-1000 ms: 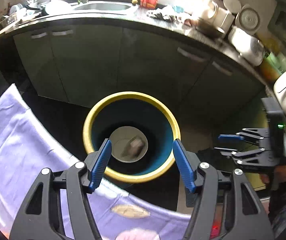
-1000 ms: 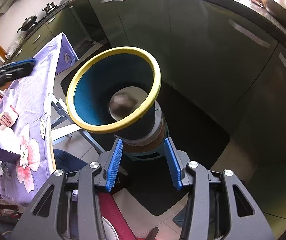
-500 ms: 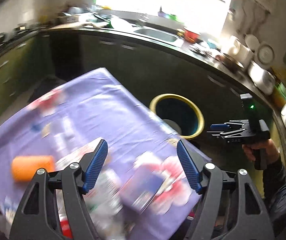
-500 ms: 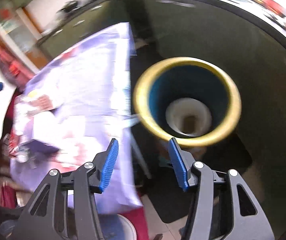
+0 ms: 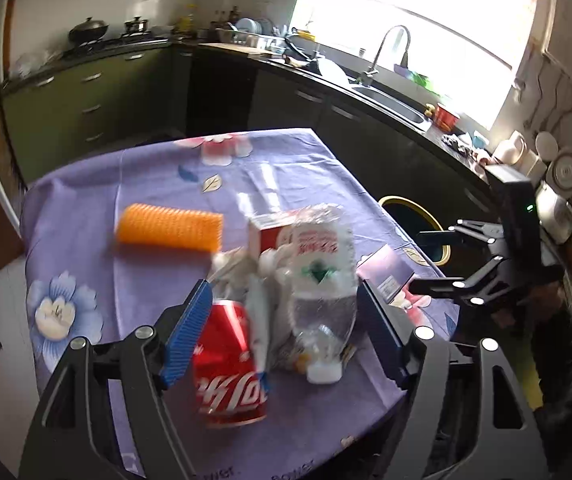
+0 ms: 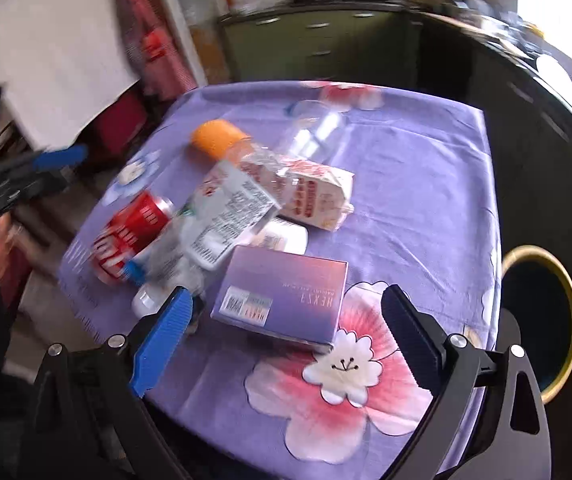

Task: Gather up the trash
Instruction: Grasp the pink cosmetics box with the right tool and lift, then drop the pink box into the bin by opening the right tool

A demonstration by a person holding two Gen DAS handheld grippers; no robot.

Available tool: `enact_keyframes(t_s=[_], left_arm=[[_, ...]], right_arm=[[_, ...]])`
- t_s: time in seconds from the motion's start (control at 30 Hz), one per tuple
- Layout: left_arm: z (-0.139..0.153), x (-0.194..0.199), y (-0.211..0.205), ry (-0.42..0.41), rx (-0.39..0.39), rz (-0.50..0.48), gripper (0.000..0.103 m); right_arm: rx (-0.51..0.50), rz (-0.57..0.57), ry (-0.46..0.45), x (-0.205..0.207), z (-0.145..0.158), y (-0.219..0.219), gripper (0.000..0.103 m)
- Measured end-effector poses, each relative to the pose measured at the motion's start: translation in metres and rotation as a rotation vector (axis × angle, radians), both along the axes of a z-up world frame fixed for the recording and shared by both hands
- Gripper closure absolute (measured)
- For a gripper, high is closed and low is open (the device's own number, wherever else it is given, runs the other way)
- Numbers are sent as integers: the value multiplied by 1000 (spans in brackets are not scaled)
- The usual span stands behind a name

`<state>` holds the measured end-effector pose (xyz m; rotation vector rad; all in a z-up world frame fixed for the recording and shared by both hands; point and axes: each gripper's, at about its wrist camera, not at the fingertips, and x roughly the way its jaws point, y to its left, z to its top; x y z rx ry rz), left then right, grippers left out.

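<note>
Right hand-held gripper [image 6: 281, 334] angled down, jaws just widened, above purple box [image 6: 279, 298]

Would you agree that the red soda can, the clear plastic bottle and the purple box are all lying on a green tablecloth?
Not quite: the tablecloth is purple with a flower print, not green, as the right wrist view shows. The red soda can, the clear plastic bottle and the purple box do all lie on it.

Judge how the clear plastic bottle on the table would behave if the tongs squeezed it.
The clear plastic bottle looks crumpled and nearly empty, so probably light and yielding. Lying on its side against the red can, it may roll or slip sideways.
</note>
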<state>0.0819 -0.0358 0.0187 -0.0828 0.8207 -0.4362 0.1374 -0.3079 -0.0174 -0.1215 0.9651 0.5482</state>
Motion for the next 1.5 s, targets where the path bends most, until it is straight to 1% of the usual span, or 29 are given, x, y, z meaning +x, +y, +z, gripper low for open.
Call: enact_keyframes(t_s=[0.1,0.23,0.37,0.43,0.47,0.5,0.53,0.77,0.83,0.93,1.0,1.07,1.13,1.27,1.4,1.5], left_arm=[[-5,-5,12,-9,0,22,32],[-14,-5,21,6,-20,21,32],[-22,-3,22,20,-25,12,32],[-25,-3,21,27,-24,9,32],[-26,-2,21,28,-21,8,32],[-27,-2,21,28,-20,8,32],[-27,-2,20,30,-19,9,32],[-31,2,15,43,-6,3,32],[-31,3,13,42,-4,-2,32],[-30,3,9,38,1,-14,32],[-30,2,6,37,3,-20,32],[-30,3,5,38,2,-22,32],[-32,4,4,43,1,-20,32],[-34,6,3,57,8,-8,32],[-36,7,5,67,16,12,32],[-37,9,7,77,22,27,31]], right_arm=[[-17,-40,-36,-9,-12,7,9],[-45,-139,-99,-14,-27,12,9],[-22,-184,-73,-6,-47,13,9],[-31,-208,-83,-2,-55,12,9],[-29,-215,-87,0,-58,11,10],[-17,-219,-87,2,-60,9,22],[-11,-228,-90,3,-61,8,27],[13,-246,-99,-3,-54,-11,27],[22,-272,-118,-8,-45,-23,27],[30,-358,-182,-13,-22,-55,27],[16,-446,-224,-11,-9,-83,27],[-20,-554,-240,4,-2,-122,27],[-87,-637,-217,27,-8,-156,27],[-148,-740,-125,68,-37,-203,27],[-175,-784,-48,97,-67,-230,26],[-187,-811,-32,105,-77,-240,24]])
